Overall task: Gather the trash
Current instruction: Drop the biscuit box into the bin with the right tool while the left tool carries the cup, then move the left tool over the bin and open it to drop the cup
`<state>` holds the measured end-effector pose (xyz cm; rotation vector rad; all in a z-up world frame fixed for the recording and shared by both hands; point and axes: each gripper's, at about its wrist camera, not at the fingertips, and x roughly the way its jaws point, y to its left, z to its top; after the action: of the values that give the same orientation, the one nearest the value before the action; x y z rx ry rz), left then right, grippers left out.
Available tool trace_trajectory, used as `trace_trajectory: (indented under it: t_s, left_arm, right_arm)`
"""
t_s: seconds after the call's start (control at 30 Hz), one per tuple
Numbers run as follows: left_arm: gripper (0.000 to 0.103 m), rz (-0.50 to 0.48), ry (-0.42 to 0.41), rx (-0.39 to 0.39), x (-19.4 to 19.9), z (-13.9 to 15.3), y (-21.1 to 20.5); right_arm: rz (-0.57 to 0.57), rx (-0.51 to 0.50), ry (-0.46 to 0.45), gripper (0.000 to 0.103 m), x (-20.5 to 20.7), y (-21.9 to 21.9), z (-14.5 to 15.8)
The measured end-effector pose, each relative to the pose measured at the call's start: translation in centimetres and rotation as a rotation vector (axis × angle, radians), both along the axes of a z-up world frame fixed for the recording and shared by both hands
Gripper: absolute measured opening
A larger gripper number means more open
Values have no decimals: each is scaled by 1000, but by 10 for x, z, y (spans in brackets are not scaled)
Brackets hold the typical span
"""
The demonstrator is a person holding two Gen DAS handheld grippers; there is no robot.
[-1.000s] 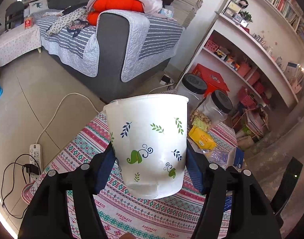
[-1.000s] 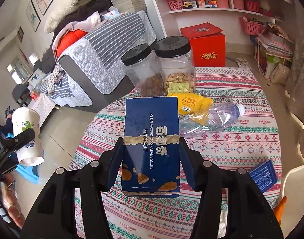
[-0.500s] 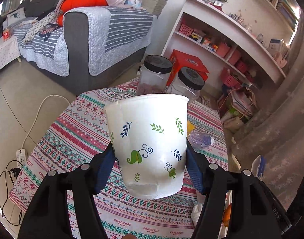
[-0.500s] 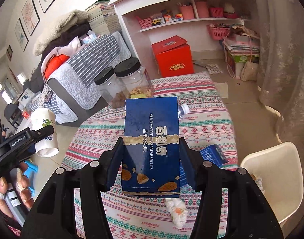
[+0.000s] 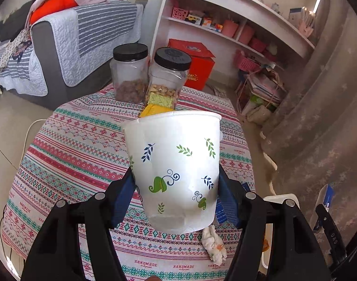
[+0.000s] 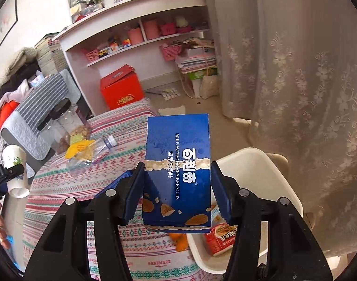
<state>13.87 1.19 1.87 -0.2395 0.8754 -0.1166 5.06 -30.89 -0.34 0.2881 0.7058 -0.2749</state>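
The left gripper is clamping a tapered paper cup; the right gripper is gripping a glossy rectangular box.

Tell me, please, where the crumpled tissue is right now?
In the left wrist view, the tissue lies on the tablecloth just below the held cup, near the table's right edge.
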Motion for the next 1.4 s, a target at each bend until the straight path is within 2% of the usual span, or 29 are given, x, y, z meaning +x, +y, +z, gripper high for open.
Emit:
trace_trajectory:
  t_s: [0.17, 0.27, 0.33, 0.37, 0.4, 0.5, 0.8, 0.93, 1.13, 1.27, 1.4]
  left_arm:
    - [65, -103, 15, -35, -4, -10, -32]
    - [65, -148, 21, -39, -7, -14, -46]
    - [65, -162, 28, -42, -7, -16, -52]
    - [65, -168, 34, -47, -7, -16, -55]
    - [65, -176, 41, -54, -6, -18, -57]
    - [65, -191, 59, -62, -7, -22, -66]
    - [65, -269, 100, -52, -11, -24, -114]
    - [65, -347, 122, -37, -3, -20, -146]
    - [66, -527, 180, -32, 14, -10, -205]
    - [69, -628, 225, -32, 21, -7, -241]
    - [73, -669, 259, -29, 23, -10, -269]
  right_arm:
    - [-123, -27, 50, 53, -12, -18, -23]
    - [-177, 12, 97, 55, -18, -30, -38]
    - [-218, 8, 99, 66, -24, -37, -40]
    - [-240, 1, 89, 80, -29, -39, -39]
    - [-282, -18, 58, 89, -36, -41, -33]
    - [-303, -42, 29, 97, -45, -44, -24]
    - [-289, 42, 36, 96, -55, -54, -25]
    - [-276, 66, 16, 96, -61, -49, -25]
    - [-214, 102, 76, 96, -61, -32, -42]
    - [-195, 112, 77, 96, -60, -25, -43]
    - [-189, 118, 71, 96, -60, -21, -42]
